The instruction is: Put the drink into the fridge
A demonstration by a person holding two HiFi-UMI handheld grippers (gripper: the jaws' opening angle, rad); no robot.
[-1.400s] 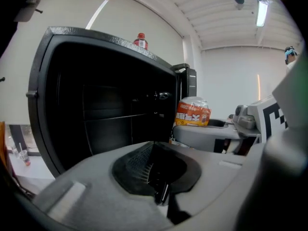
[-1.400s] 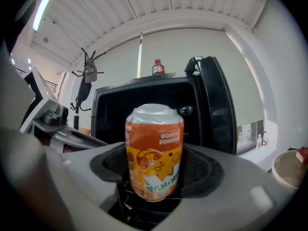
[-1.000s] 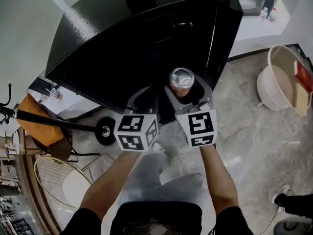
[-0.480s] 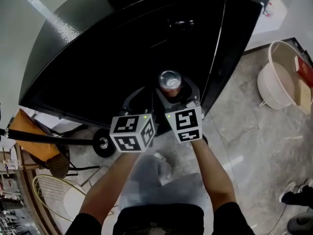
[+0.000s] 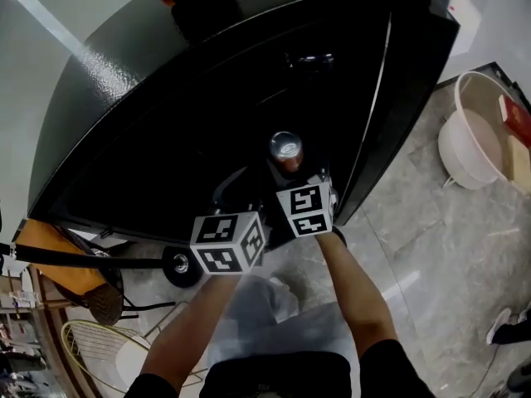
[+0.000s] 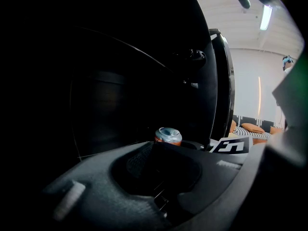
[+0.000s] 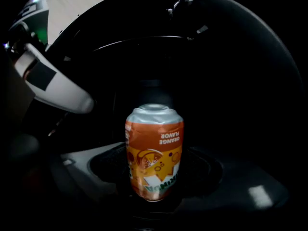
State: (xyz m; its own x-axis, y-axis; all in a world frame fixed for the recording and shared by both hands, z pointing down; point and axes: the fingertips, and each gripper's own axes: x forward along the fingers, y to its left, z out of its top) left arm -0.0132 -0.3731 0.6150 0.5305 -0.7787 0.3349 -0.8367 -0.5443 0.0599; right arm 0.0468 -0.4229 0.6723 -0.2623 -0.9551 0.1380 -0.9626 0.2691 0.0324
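The drink is an orange-flavour can (image 7: 154, 150) with a silver top, and it stands upright between the jaws of my right gripper (image 7: 155, 177), which is shut on it. In the head view the can (image 5: 286, 152) and right gripper (image 5: 288, 162) are held close against the front of the black fridge (image 5: 191, 98). My left gripper (image 5: 236, 187) is just to the left, at about the same height, with its curved jaws closed and nothing in them. In the left gripper view the can (image 6: 168, 135) shows beyond the left gripper (image 6: 159, 150). The fridge front is too dark to tell whether its door is open.
A cream tub (image 5: 473, 139) with a red box (image 5: 516, 116) stands on the marble floor at the right. A black wheeled stand base (image 5: 178, 264), an orange seat (image 5: 50, 243) and a wire chair (image 5: 91, 342) are at the lower left.
Both grippers and the can have moved forward, closer to the fridge front. The fridge now fills more of the head view.
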